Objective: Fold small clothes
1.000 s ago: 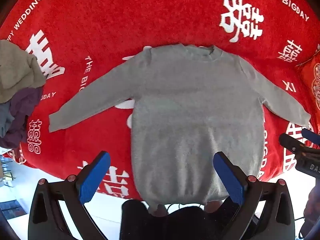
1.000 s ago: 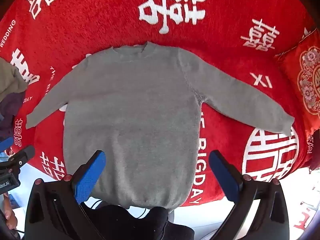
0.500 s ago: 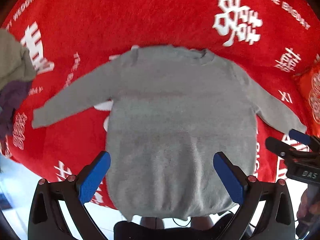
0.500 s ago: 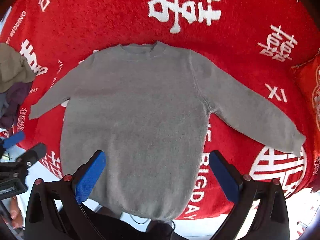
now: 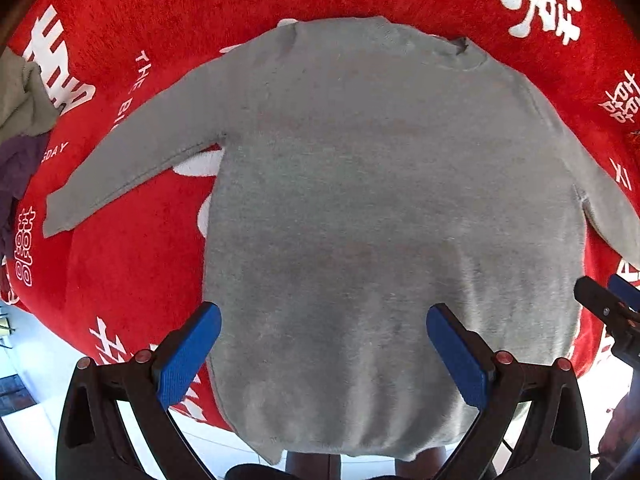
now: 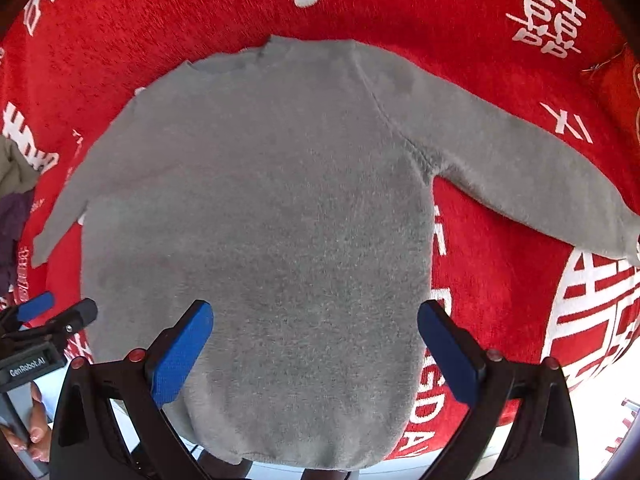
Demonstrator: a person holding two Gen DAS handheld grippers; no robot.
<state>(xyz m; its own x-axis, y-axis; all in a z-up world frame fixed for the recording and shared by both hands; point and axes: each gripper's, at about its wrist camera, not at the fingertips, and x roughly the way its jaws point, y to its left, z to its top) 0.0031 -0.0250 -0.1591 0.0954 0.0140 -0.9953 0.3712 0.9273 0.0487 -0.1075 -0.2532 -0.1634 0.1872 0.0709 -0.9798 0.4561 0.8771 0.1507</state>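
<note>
A small grey long-sleeved sweater (image 5: pixel 380 200) (image 6: pixel 272 208) lies flat on a red cloth, neck far, hem hanging over the near edge, both sleeves spread out. My left gripper (image 5: pixel 324 344) hovers open above the lower body of the sweater, blue pads wide apart, nothing between them. My right gripper (image 6: pixel 314 340) is likewise open over the lower body, holding nothing. The right gripper's tip also shows at the left wrist view's right edge; the left gripper's tip (image 6: pixel 48 316) shows at the right wrist view's left edge, with a hand (image 6: pixel 32 436) below it.
The red cloth (image 5: pixel 132 264) carries white characters and lettering. A heap of olive and purple clothes (image 5: pixel 20 120) lies at the far left. A red patterned cushion (image 6: pixel 624 92) sits at the right. Pale floor shows beyond the near edge.
Both grippers have come lower and closer to the sweater, which now fills more of each view. Both stayed open. The sweater has not moved.
</note>
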